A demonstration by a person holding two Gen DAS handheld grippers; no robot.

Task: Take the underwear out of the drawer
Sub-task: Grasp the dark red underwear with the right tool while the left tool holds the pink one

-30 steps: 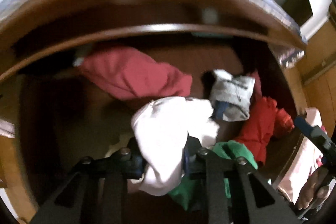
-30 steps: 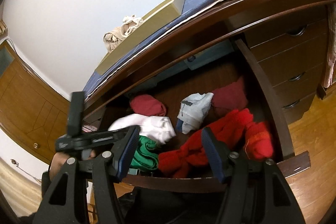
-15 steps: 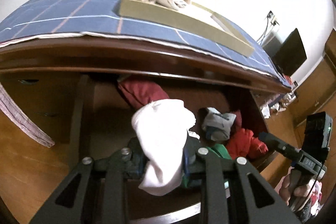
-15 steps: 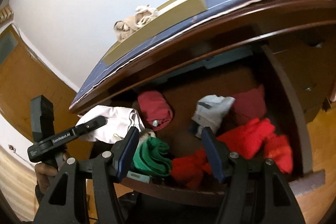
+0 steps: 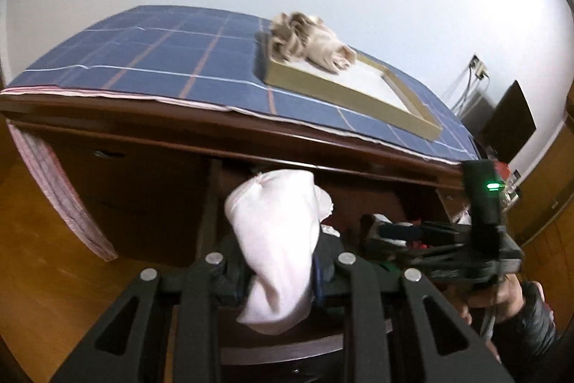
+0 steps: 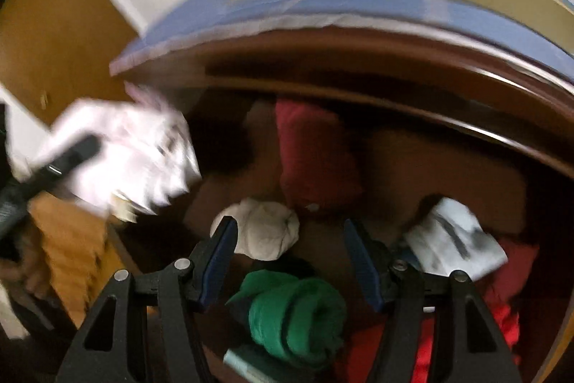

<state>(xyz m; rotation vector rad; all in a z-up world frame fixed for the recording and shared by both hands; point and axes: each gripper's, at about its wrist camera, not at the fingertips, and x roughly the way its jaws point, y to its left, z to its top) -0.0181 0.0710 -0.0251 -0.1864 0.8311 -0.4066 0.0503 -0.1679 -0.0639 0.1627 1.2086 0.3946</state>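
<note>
- The dresser (image 5: 150, 167) fills the view ahead of both my jaws, its top under a blue checked cloth (image 5: 172, 52).
- On that cloth, far beyond my left jaws, a flat tan box (image 5: 344, 92) lies with a beige bundle (image 5: 305, 42) on it.
- The open drawer (image 6: 448, 167) sits below my right jaws, with clothes lying loose in it.
- A dark red bundle (image 6: 315, 149) lies beyond my right jaws; brighter red cloth (image 6: 506, 314) to their right.
- White underwear (image 5: 276, 246) is clamped in my left gripper (image 5: 278, 271), raised clear of the drawer and drooping past the jaws on both sides.
- A green roll (image 6: 297, 311) lies right under my right gripper (image 6: 290, 261), whose jaws stand apart, gripping nothing.
- A grey-white piece (image 6: 452, 239) lies right of my right jaws; a pale bundle (image 6: 265, 228) between their tips.
</note>
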